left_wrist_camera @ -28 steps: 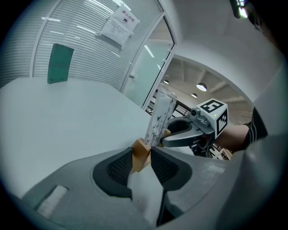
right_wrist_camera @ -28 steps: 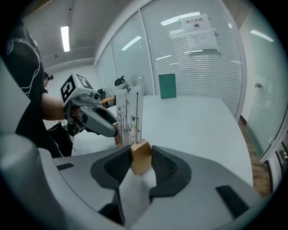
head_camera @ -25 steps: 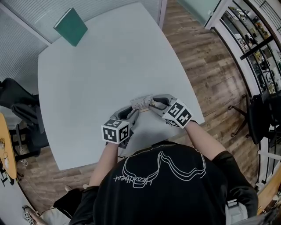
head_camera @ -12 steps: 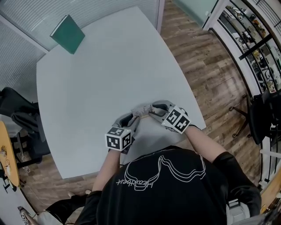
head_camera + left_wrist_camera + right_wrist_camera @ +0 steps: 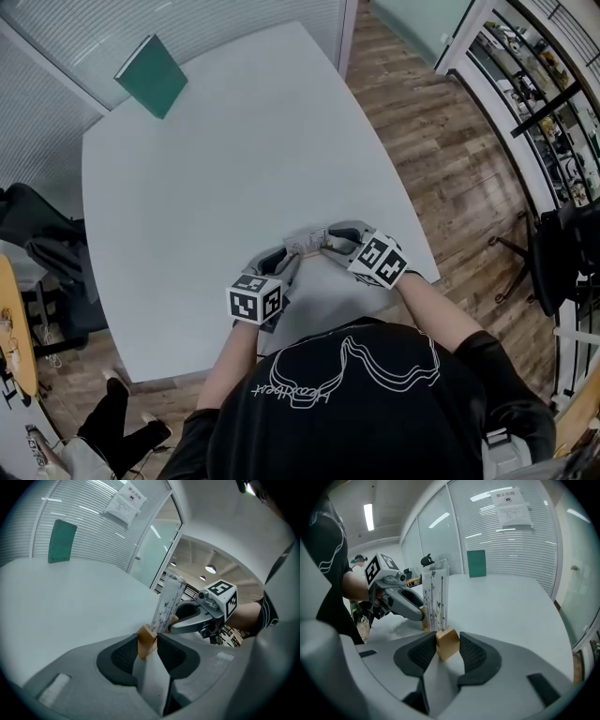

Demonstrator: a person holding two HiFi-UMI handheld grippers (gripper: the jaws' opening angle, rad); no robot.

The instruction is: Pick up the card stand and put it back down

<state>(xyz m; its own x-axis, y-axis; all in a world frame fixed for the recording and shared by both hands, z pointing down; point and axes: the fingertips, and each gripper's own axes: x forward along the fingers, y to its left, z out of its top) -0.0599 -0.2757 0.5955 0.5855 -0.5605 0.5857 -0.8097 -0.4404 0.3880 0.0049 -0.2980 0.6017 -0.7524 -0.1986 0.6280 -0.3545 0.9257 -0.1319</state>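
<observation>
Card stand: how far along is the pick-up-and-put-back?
Done: card stand grasped at both ends of its wooden base. In hand: left gripper clamps one end; right gripper is opening its jaws, the other end between them. Left: both let go; whether it already rests on the table is unclear.

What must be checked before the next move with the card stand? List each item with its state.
1. Left gripper clamped on one end of the card stand base: ok.
2. Right gripper grip: not ok; jaws are opening, with the base's other end between them.
3. Card seated in its wooden base: ok.
4. Stand resting on the table: cannot tell.
5. Green book well away from the stand: ok.
</observation>
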